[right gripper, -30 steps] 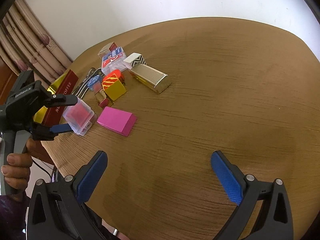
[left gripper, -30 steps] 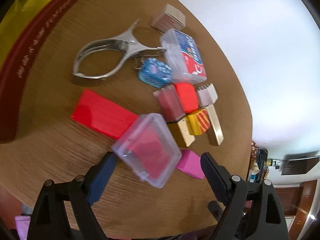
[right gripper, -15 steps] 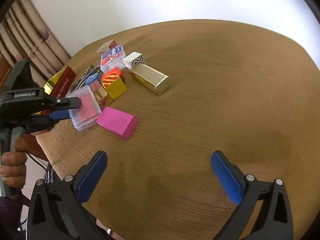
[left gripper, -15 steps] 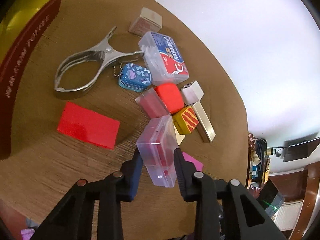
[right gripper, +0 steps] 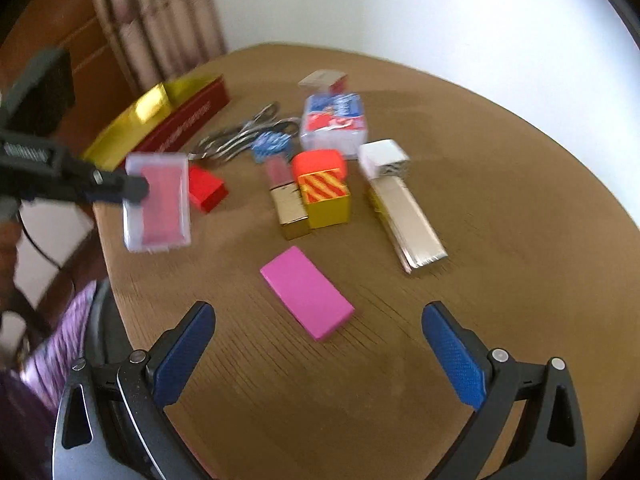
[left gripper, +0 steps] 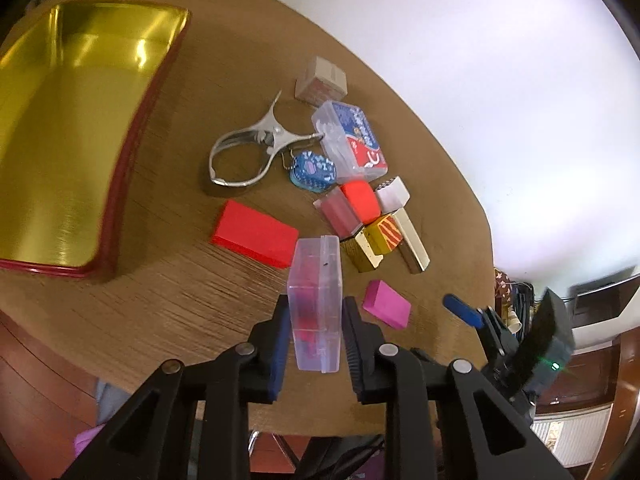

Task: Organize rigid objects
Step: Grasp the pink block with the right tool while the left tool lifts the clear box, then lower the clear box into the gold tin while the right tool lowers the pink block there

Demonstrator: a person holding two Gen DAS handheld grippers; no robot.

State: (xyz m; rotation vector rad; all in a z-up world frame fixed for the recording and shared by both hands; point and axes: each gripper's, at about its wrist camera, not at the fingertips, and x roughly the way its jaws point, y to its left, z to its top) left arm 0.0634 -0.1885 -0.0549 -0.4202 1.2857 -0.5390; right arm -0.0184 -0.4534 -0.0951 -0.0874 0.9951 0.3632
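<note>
The left gripper (left gripper: 315, 330) held a clear plastic case (left gripper: 316, 304) with red contents between its two pads, one pad against each long side; its jaws were closing on the case at this moment. The case stood on edge between the fingers, its far end projecting beyond the fingertips. In the right wrist view the same case (right gripper: 157, 203) hung clear of the round wooden table (right gripper: 500, 240), near the table's left edge and just in front of a red block (right gripper: 206, 189). The right gripper (right gripper: 318, 354) was released, its blue pads (right gripper: 182, 356) set wide apart with nothing between them, above bare table surface. A pink block (right gripper: 308, 292) lay flat on the table just beyond that gap, touching neither pad. Further back stood a cluster: a gold box with red and yellow stripes (right gripper: 326, 198), a long silver-gold box (right gripper: 404, 224) to its right, a white box (right gripper: 384, 159) touching that box's far end, and a clear case with a blue and red label (right gripper: 334, 124) behind them. A metal clamp tool (left gripper: 250, 152) and a blue patterned keychain (left gripper: 312, 170) lay beside each other near the labelled case. An open gold tin with a red rim (left gripper: 120, 184) sat at the left side of the table, well apart from the held case.
</note>
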